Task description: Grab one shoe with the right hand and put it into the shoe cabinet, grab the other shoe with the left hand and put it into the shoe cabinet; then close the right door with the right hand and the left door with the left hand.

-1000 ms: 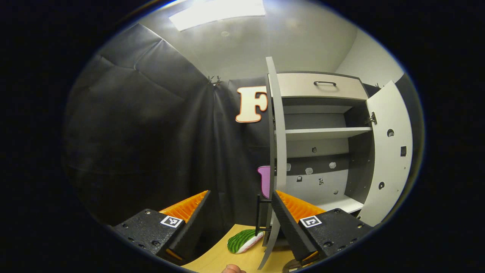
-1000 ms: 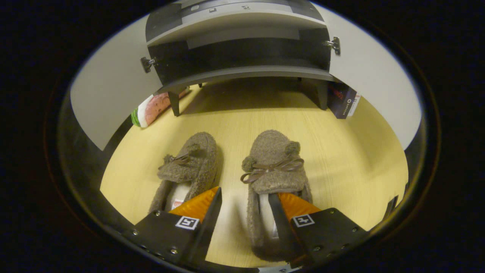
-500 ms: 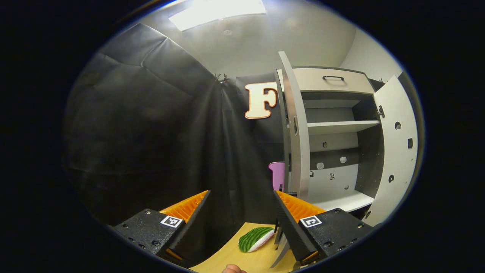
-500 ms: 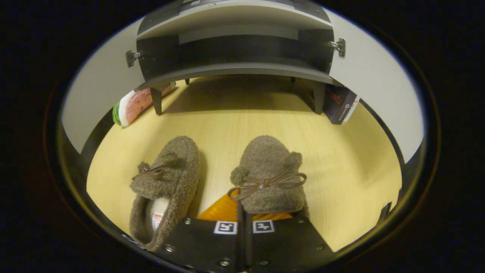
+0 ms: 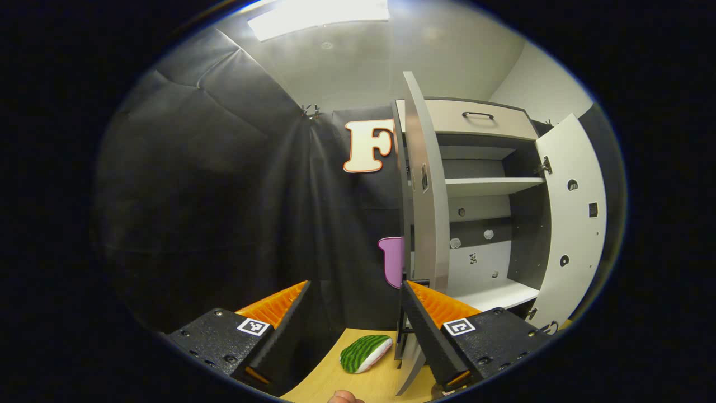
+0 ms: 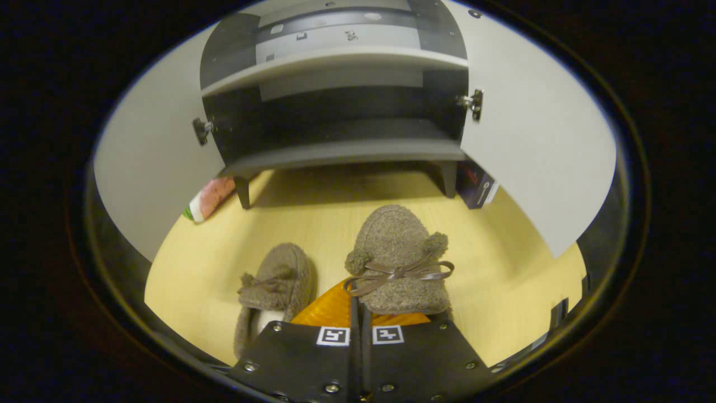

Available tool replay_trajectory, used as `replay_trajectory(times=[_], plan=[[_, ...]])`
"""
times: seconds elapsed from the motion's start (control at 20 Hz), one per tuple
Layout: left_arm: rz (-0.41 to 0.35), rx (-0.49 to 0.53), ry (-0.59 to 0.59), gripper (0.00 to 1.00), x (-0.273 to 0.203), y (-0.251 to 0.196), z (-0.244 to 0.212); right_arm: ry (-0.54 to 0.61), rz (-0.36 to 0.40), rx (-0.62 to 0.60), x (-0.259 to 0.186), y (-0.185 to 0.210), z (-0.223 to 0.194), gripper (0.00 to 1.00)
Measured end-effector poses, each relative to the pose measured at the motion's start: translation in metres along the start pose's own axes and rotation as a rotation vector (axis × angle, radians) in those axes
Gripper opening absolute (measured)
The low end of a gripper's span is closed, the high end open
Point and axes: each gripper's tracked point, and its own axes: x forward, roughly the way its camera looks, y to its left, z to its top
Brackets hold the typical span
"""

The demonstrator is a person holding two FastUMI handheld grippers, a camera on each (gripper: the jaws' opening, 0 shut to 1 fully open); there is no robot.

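One brown fuzzy shoe (image 6: 398, 263) is sitting clamped at its heel between the closed fingers of the right gripper (image 6: 358, 313), in front of the open shoe cabinet (image 6: 335, 151). Its partner, the other shoe (image 6: 277, 282), is lying on the desk (image 6: 503, 280) just to the left. Both white doors are standing open. Farther away, the left gripper (image 5: 355, 296) is hovering with its fingers apart, near the left door (image 5: 425, 184).

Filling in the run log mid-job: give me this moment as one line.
right gripper: shut on right slipper | left gripper: open, holding nothing | left slipper: on floor | cabinet doors: open
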Motion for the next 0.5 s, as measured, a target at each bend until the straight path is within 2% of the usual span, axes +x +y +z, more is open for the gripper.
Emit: replay_trajectory(times=[0.1, 0.15, 0.3, 0.5], plan=[[-0.042, -0.003, -0.008, 0.97, 0.003, -0.008, 0.003, -0.074, -0.009, -0.006, -0.015, -0.004, 0.040, 0.01], [-0.054, -0.004, -0.017, 0.94, 0.006, -0.009, 0.006, -0.118, -0.012, -0.012, -0.023, -0.005, 0.062, 0.01], [-0.066, -0.019, -0.043, 0.94, 0.008, -0.013, 0.013, -0.230, -0.003, -0.054, -0.043, -0.005, 0.131, 0.01], [-0.047, -0.030, -0.043, 0.96, 0.010, -0.017, 0.014, -0.364, 0.047, -0.105, -0.066, 0.007, 0.223, 0.01]])
